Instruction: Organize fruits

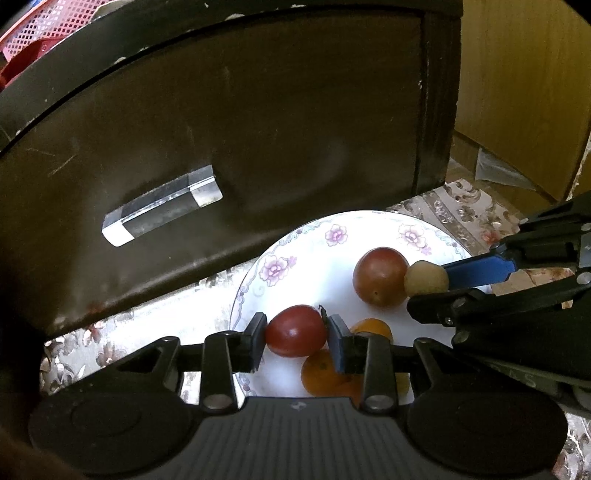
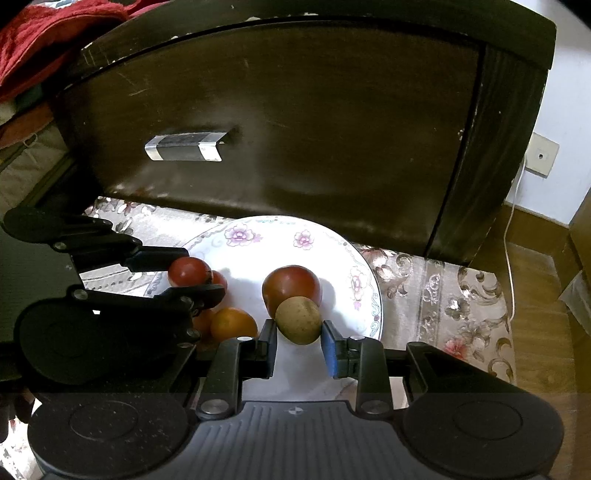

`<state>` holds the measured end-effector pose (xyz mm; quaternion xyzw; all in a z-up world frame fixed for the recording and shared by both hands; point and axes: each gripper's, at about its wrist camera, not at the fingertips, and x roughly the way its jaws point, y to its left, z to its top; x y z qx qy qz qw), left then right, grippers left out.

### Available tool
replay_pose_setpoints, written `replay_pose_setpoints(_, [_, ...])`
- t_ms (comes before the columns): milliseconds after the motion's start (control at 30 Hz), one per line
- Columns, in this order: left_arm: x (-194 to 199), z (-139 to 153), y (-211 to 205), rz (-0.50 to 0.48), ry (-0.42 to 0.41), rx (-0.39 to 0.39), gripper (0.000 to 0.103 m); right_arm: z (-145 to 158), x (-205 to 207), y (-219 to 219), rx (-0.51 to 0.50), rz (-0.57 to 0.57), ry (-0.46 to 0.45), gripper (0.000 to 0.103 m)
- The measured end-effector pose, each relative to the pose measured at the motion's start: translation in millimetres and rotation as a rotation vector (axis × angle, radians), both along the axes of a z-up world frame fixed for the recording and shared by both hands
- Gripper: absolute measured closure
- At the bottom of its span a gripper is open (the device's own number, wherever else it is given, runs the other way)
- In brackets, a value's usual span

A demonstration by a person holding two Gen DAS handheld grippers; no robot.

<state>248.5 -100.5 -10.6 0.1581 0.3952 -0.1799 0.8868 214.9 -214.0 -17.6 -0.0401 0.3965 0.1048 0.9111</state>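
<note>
A white floral plate (image 1: pixel 295 254) (image 2: pixel 332 251) lies on a patterned cloth. My left gripper (image 1: pixel 297 332) is shut on a red cherry tomato (image 1: pixel 295 330) above the plate; it also shows in the right wrist view (image 2: pixel 186 271). My right gripper (image 2: pixel 299 339) is shut on a small tan round fruit (image 2: pixel 298 319), seen in the left wrist view too (image 1: pixel 424 277). A larger red tomato (image 1: pixel 380 275) (image 2: pixel 291 282) lies on the plate just beyond the tan fruit. Orange fruits (image 1: pixel 321 373) (image 2: pixel 232 323) lie on the plate's near part, partly hidden by the grippers.
A dark wooden cabinet (image 1: pixel 240 122) (image 2: pixel 295 122) with a glassy handle (image 1: pixel 162 205) (image 2: pixel 184 146) stands right behind the plate. A red mesh basket (image 1: pixel 48 22) sits on top. A wooden floor and white cable (image 2: pixel 511 229) are at the right.
</note>
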Motion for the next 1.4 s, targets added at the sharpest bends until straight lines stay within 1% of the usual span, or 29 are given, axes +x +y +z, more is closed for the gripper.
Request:
replay_pose_setpoints(200, [-1, -5, -1, 0.003, 0.008, 0.003, 0.062, -3, 1, 1, -0.004, 0.002, 0.006, 0.076])
replay_pose_setpoints(533, [-4, -2, 2, 0.012, 0.007, -0.003, 0.061, -5, 1, 1, -0.004, -0.008, 0.009, 0.076])
replay_pose_setpoints(833, [-9, 2, 8, 0.023, 0.003, -0.001, 0.06, -2, -2, -1, -0.001, -0.012, -0.002, 0.07])
replay_pose_setpoints(900, [-11, 3, 9, 0.025, 0.0, 0.002, 0.057, -2, -3, -1, -0.001, -0.015, -0.007, 0.068])
replay_pose_setpoints(1067, [-18, 9, 13, 0.029, -0.005, -0.004, 0.055, 1, -9, 1, -0.001, -0.025, -0.019, 0.064])
replay_pose_setpoints(1233, [-30, 17, 17, 0.042, -0.016, -0.003, 0.051, 8, -16, 3, 0.014, -0.033, -0.036, 0.064])
replay_pose_setpoints(1333, [-37, 21, 22, 0.052, -0.022, -0.007, 0.045, 12, -21, 5, 0.02, -0.038, -0.047, 0.063])
replay_pose_setpoints(1400, [-43, 25, 26, 0.065, -0.027, -0.013, 0.039, 14, -25, 5, 0.026, -0.04, -0.054, 0.061])
